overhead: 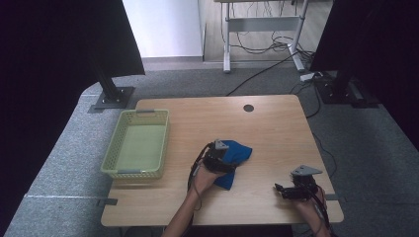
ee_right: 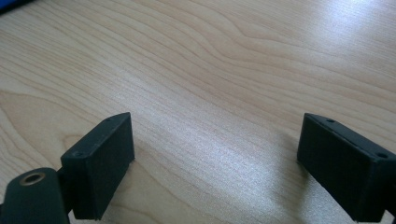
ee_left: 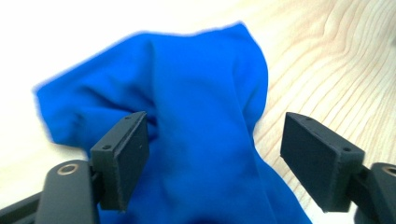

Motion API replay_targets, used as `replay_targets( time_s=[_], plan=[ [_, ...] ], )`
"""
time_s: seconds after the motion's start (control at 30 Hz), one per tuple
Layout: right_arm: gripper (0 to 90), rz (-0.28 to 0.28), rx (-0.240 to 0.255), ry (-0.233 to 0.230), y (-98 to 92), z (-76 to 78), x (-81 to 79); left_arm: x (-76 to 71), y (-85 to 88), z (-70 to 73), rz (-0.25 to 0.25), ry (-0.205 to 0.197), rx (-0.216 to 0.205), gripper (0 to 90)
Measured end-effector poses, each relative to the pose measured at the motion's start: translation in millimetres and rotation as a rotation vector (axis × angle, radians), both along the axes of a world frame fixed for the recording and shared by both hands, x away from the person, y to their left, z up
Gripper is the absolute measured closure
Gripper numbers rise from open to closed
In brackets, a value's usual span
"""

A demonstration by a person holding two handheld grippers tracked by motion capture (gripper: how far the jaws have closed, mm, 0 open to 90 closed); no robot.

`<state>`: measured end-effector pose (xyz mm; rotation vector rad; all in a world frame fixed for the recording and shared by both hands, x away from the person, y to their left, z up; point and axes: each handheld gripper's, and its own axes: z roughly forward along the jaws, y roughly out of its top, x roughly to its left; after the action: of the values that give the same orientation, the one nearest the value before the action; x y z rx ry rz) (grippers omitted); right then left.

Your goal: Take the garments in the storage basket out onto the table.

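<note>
One blue cloth (overhead: 236, 157) lay bunched on the table (overhead: 267, 123), right of the basket (overhead: 137, 143). It lay between the parted jaws of the left gripper (ee_left: 215, 156), which did not press it. Well apart, the right gripper (ee_right: 215, 163) stood open over bare wood.

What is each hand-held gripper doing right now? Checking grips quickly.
Left hand-held gripper: open, jaws astride the blue cloth, not pinching.
Right hand-held gripper: open, holding nothing.

Empty pale-green basket (overhead: 136, 144) at table's (overhead: 276, 128) left edge; cables on floor beyond, desk legs behind.
</note>
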<state>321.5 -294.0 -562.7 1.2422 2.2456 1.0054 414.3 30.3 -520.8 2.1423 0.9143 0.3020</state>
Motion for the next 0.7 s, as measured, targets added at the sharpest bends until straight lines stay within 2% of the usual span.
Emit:
replay_targets(
  time_s=[0.1,0.2,0.3,0.4,0.5,0.7],
  plan=[
    [10.7,0.0,0.0,0.0,0.0,0.0,0.0,2.8,5.3,6.1,0.023,-0.003,-0.015,33.5],
    [10.7,0.0,0.0,0.0,0.0,0.0,0.0,7.9,3.6,-2.7,0.032,0.015,0.034,40.2],
    [10.6,0.0,0.0,0.0,0.0,0.0,0.0,13.6,0.5,-17.2,0.045,0.026,0.076,40.5],
    [10.7,0.0,0.0,0.0,0.0,0.0,0.0,15.5,0.5,-21.8,0.056,0.012,0.076,34.6],
    [10.7,0.0,0.0,0.0,0.0,0.0,0.0,16.3,-3.0,-23.4,0.063,-0.002,0.112,24.8],
    [10.7,0.0,0.0,0.0,0.0,0.0,0.0,19.9,-2.1,-28.3,0.099,-0.009,0.107,7.8]
  ],
)
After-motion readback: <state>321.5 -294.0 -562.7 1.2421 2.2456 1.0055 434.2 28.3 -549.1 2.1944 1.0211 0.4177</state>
